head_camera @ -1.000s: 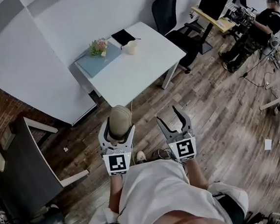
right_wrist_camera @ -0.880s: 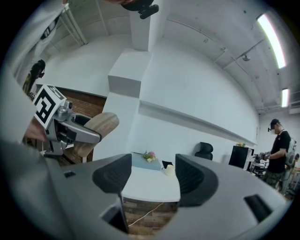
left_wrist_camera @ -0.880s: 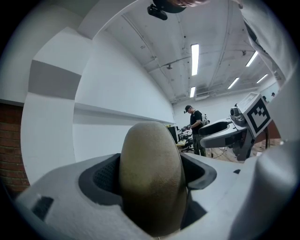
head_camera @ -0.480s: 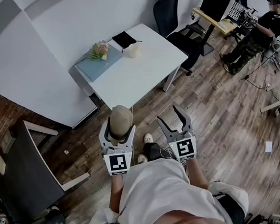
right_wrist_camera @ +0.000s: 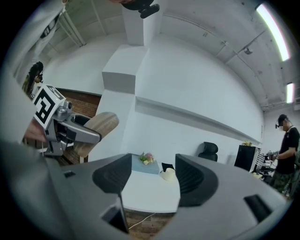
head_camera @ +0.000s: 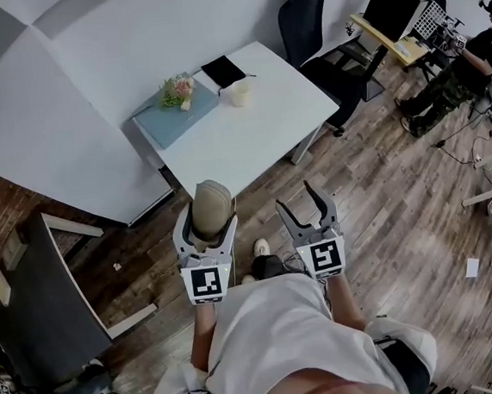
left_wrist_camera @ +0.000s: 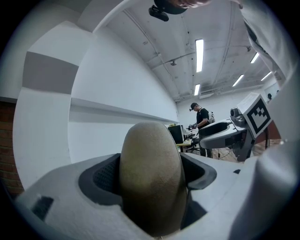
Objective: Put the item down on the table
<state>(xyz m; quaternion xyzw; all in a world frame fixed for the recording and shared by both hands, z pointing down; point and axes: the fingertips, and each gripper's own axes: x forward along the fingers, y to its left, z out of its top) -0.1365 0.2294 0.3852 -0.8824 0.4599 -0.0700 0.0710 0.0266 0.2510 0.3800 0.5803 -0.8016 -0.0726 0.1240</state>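
Observation:
A tan, egg-shaped item (head_camera: 210, 207) sits clamped between the jaws of my left gripper (head_camera: 206, 226), held in the air over the wooden floor just short of the white table (head_camera: 249, 139). In the left gripper view the tan item (left_wrist_camera: 151, 176) fills the space between both pads. My right gripper (head_camera: 305, 209) hangs beside it, open and with nothing in it; through its jaws (right_wrist_camera: 152, 176) I see the white table (right_wrist_camera: 152, 190) ahead, and the left gripper with the tan item (right_wrist_camera: 96, 126) at the left.
On the table's far end lie a blue mat (head_camera: 175, 112) with a small flower bunch (head_camera: 177, 89), a black notebook (head_camera: 223, 70) and a white cup (head_camera: 238, 91). A black office chair (head_camera: 323, 50) stands behind the table. A dark chair (head_camera: 39, 298) is at my left. A seated person (head_camera: 467, 62) is far right.
Both grippers and my view have moved slightly forward toward the table. The left gripper's hold on the tan item is unchanged and the right stays open.

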